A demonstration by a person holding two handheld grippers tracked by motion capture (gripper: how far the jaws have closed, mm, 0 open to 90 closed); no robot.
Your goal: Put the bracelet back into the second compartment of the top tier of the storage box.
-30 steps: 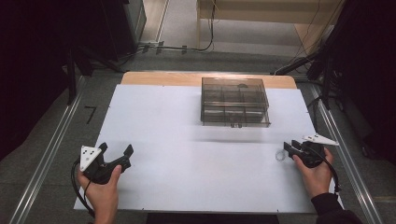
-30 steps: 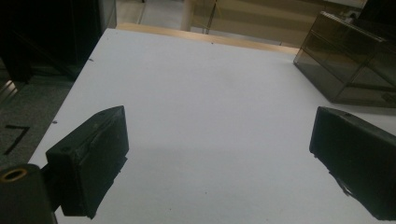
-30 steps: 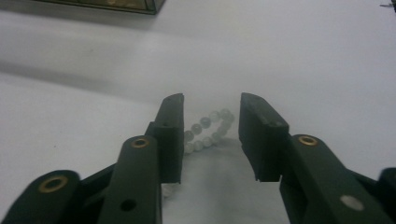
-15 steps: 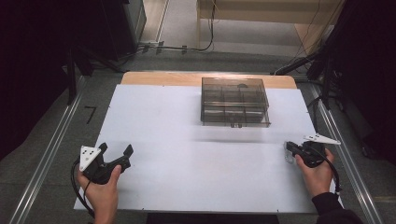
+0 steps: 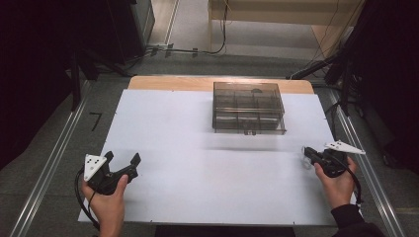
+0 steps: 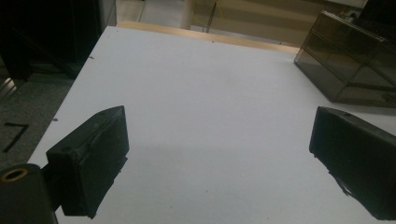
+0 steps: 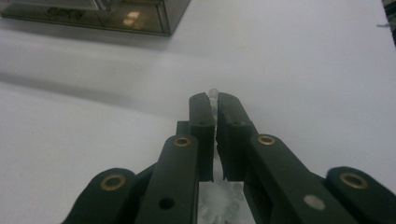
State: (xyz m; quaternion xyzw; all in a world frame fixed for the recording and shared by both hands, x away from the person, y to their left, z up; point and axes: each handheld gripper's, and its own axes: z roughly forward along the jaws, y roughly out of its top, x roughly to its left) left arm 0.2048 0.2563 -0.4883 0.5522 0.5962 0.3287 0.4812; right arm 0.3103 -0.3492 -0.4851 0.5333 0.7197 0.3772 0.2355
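My right gripper (image 5: 307, 152) rests near the right edge of the white table sheet (image 5: 207, 168), held by a hand. Its jaws are shut on a small clear plastic piece (image 7: 213, 92), whose tip pokes out past the fingertips of the right gripper (image 7: 212, 99). The same clear plastic piece (image 5: 303, 160) shows faintly in the high view. My left gripper (image 5: 122, 158) sits at the near left of the sheet, held by the other hand. Its jaws stand wide apart with bare sheet between them in the left gripper view (image 6: 219, 154).
A smoky transparent compartment box (image 5: 248, 107) stands at the far middle of the sheet, lid closed; the box (image 6: 355, 60) lies ahead and right of the left gripper. A wooden table edge (image 5: 173, 83) runs behind it. Metal rails flank the table.
The right gripper has shifted slightly to the right with the clear piece. The left gripper has stayed where it was.
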